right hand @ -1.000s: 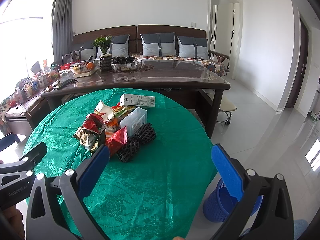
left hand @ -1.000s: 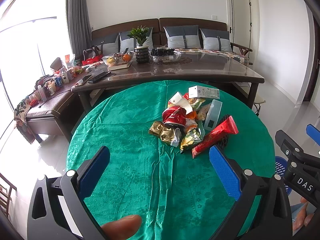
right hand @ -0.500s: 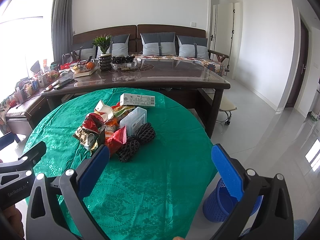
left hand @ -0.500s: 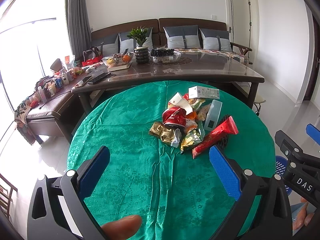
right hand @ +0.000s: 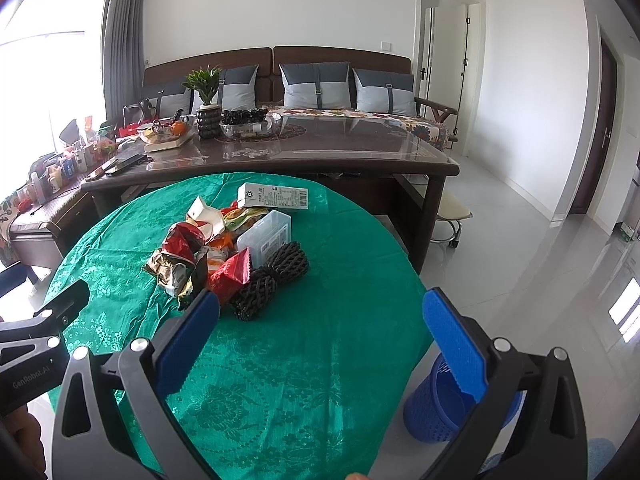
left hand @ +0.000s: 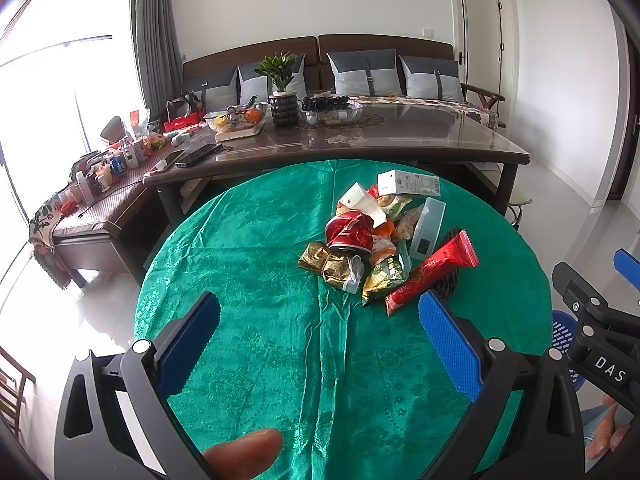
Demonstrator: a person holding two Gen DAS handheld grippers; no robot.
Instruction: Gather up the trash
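Note:
A pile of trash (left hand: 380, 244) lies on the round table with a green cloth (left hand: 248, 320): a red wrapper (left hand: 434, 272), gold wrappers (left hand: 326, 262), a crushed red can (left hand: 348, 232), a clear plastic box (left hand: 428, 228), a white carton (left hand: 408, 183) and black foam netting (right hand: 268, 280). The pile also shows in the right wrist view (right hand: 224, 248). My left gripper (left hand: 318, 344) is open and empty, short of the pile. My right gripper (right hand: 320, 344) is open and empty, to the right of the pile. A blue waste basket (right hand: 444, 404) stands on the floor by the table's right edge.
A long dark table (left hand: 360, 140) with a plant pot, bowls and phones stands behind the round table. A sofa with grey cushions (left hand: 364, 72) is against the back wall. A cluttered bench (left hand: 100, 184) is at the left. A stool (right hand: 452, 216) stands at the right.

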